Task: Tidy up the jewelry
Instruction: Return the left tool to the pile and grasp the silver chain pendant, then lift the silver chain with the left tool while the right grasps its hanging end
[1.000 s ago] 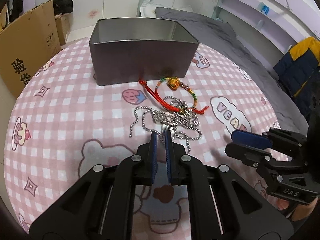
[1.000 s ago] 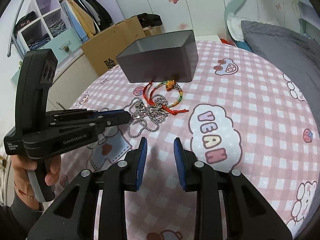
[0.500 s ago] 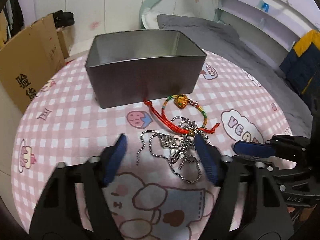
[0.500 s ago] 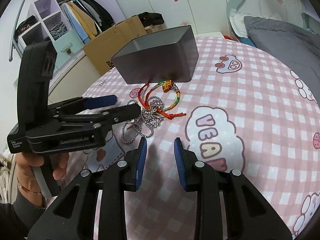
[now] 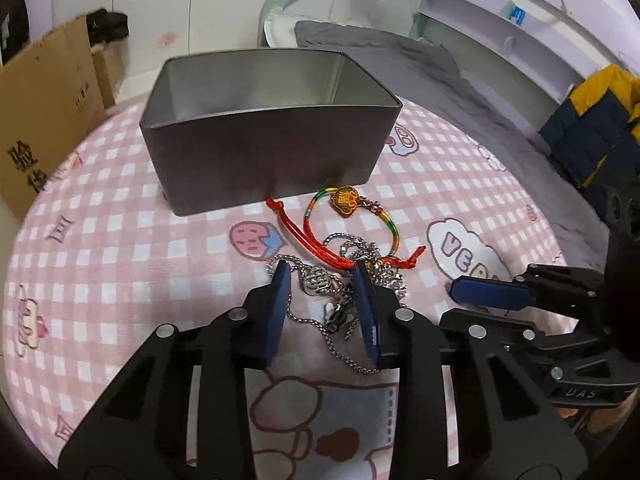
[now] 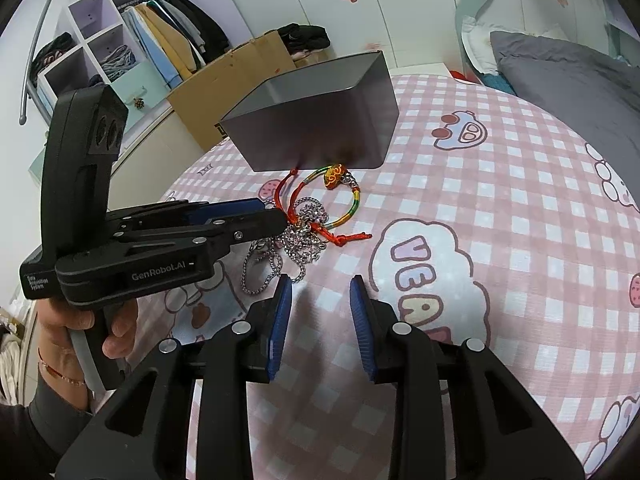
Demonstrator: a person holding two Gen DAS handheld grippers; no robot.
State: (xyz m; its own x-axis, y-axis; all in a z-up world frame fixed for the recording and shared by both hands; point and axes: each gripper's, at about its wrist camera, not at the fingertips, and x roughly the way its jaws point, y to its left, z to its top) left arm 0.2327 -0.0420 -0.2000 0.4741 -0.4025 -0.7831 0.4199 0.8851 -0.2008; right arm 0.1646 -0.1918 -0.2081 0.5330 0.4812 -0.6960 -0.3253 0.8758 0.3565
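Observation:
A grey metal tin [image 5: 264, 160] stands open on the pink checked tablecloth [image 5: 120, 248]; it also shows in the right wrist view [image 6: 320, 128]. In front of it lie a red and multicoloured cord bracelet [image 5: 352, 220] and a tangle of silver chains [image 5: 340, 300]. My left gripper [image 5: 322, 274] is open, its blue fingers straddling the silver chains with a knot pendant [image 5: 318, 280] between them. In the right wrist view the left gripper [image 6: 276, 216] reaches over the chains [image 6: 296, 240] and bracelet [image 6: 340, 200]. My right gripper [image 6: 320, 288] is open and empty, just right of the pile.
A cardboard box [image 5: 40, 120] stands beyond the table's left edge. A grey bed [image 5: 420, 64] lies behind the table, and a yellow and navy jacket [image 5: 592, 120] hangs at right. A wardrobe with clothes [image 6: 140, 40] stands at far left in the right wrist view.
My left gripper was shut a second ago, opened wide, then narrowed and moved forward over the silver chains. My right gripper has stayed open and barely moved.

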